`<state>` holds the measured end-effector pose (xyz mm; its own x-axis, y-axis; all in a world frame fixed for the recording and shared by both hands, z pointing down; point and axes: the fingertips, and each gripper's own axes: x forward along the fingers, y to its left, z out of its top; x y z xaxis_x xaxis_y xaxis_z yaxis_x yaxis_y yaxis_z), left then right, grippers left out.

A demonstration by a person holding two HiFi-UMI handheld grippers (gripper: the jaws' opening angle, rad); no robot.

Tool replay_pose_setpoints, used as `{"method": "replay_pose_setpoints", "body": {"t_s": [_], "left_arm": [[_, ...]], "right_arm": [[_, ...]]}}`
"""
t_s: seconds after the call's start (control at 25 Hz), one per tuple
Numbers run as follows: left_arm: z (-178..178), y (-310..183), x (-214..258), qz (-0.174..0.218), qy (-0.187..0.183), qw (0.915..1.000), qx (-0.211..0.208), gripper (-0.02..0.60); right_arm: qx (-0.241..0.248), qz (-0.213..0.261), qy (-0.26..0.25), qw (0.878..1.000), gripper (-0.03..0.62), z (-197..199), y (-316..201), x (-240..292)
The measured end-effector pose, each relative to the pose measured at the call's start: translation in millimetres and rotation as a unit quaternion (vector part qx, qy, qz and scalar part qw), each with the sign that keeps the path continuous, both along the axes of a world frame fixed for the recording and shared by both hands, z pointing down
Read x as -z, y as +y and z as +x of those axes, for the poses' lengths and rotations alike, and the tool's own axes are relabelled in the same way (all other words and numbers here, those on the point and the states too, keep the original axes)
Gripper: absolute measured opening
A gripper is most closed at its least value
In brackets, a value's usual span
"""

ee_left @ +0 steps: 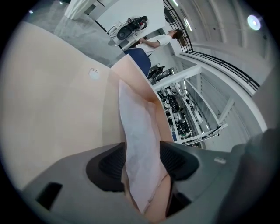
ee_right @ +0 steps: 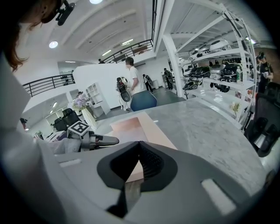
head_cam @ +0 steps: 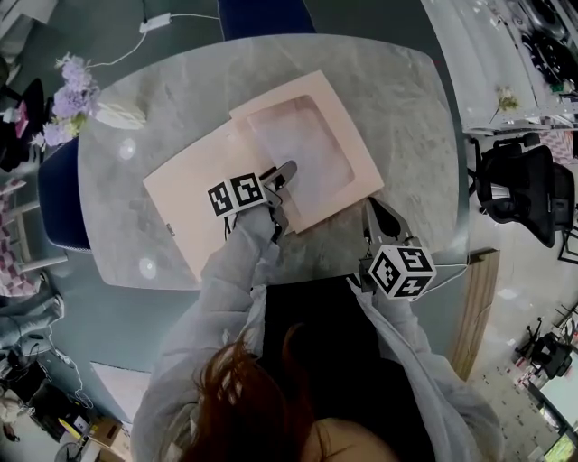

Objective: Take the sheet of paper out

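Note:
A peach paper folder [head_cam: 185,212] lies open on the marble table [head_cam: 397,99]; its windowed upper leaf [head_cam: 348,126] rests askew on the lower one. A thin whitish sheet of paper [head_cam: 307,153] lies in the window area. My left gripper [head_cam: 282,180] reaches onto it from the near side. In the left gripper view the sheet [ee_left: 139,140] runs between the two dark pads, and the gripper [ee_left: 142,162] stands wide open around it. My right gripper [head_cam: 370,212] sits at the folder's near right edge; its tips [ee_right: 139,146] meet, shut, with the peach edge [ee_right: 133,173] showing below them.
A vase of purple flowers [head_cam: 70,95] stands at the table's far left corner. Blue chairs [head_cam: 56,194] [head_cam: 266,16] sit at the left and far sides, and a black office chair [head_cam: 524,189] to the right. A person [ee_right: 131,78] stands in the background.

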<state>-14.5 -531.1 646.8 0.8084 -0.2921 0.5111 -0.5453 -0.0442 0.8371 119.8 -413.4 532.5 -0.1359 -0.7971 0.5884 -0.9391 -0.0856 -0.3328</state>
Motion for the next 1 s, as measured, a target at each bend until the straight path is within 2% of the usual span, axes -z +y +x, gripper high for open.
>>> {"method": "replay_pose_setpoints", "body": {"t_s": [0.12, 0.2, 0.32, 0.64, 0.84, 1.0], "left_arm": [[0.2, -0.6, -8.5, 0.005, -0.021, 0.9998, -0.006, 0.177], [-3.7, -0.9, -15.4, 0.009, -0.047, 0.9988, -0.007, 0.082], [-9.9, -2.2, -20.9, 0.003, -0.065, 0.9979, 0.006, 0.006], [-11.0, -4.3, -20.6, 0.004, -0.055, 0.9984, 0.015, 0.000], [-20.6, -0.8, -4.9, 0.029, -0.050, 0.9980, 0.025, 0.000], [-39.7, 4.6, 13.5, 0.049, -0.042, 0.9966, 0.052, 0.000]], "right_arm": [[-0.003, 0.002, -0.002, 1.000, 0.011, 1.5, -0.1, -0.1], [-0.005, 0.003, -0.003, 1.000, 0.011, 2.5, -0.3, 0.1], [-0.006, 0.003, -0.004, 1.000, 0.011, 4.7, 0.8, -0.2], [-0.007, 0.004, -0.006, 1.000, 0.012, 8.3, 5.2, -3.1], [0.001, 0.013, -0.008, 1.000, 0.012, 8.7, 6.5, 2.8], [0.018, 0.023, -0.010, 1.000, 0.011, 3.9, 6.4, 7.7]]}}
